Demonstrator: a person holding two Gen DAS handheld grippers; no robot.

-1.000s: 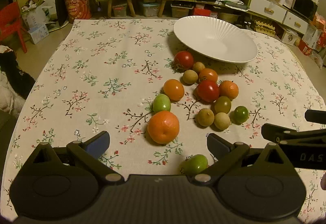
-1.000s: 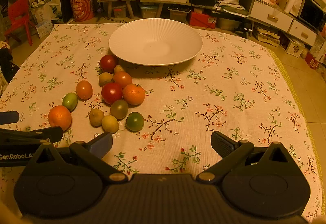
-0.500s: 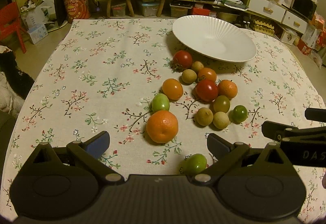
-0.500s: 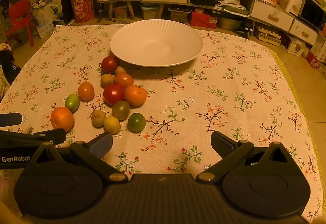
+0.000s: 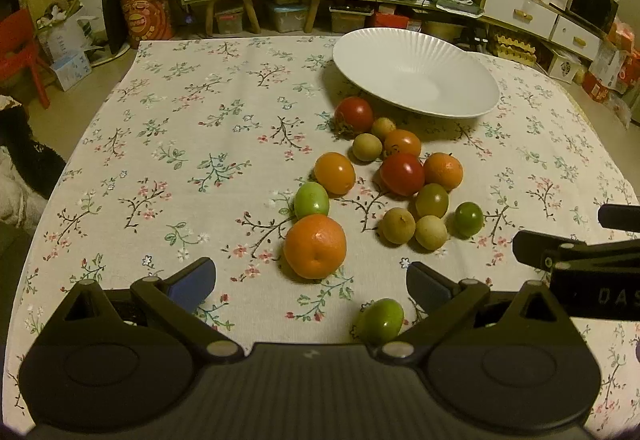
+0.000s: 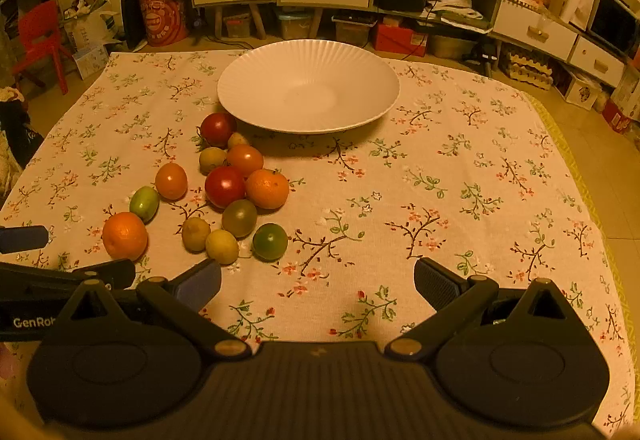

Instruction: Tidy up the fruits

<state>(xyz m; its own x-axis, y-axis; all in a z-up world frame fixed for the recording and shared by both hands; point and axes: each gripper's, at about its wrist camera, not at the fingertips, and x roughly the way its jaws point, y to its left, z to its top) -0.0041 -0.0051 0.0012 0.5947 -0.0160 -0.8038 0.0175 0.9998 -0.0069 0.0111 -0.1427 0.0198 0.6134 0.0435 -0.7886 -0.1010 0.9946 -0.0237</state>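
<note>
fruit loose on table, plate empty, nothing gripped.
left gripper (image 5: 308, 280) and right gripper (image 6: 318, 282) were held low over the table (image 5: 160, 144), fingers spread wide and empty. fruits were clustered just in front of the white plate (image 6: 308, 88), none on it. the large orange (image 5: 315, 246) sat nearest the left fingers; a centred, gentle squeeze was judged best, since round fruit could be rolled or bruised.

left tongs (image 5: 310, 282): spread wide, empty | right tongs (image 6: 318, 282): spread wide, empty
</note>
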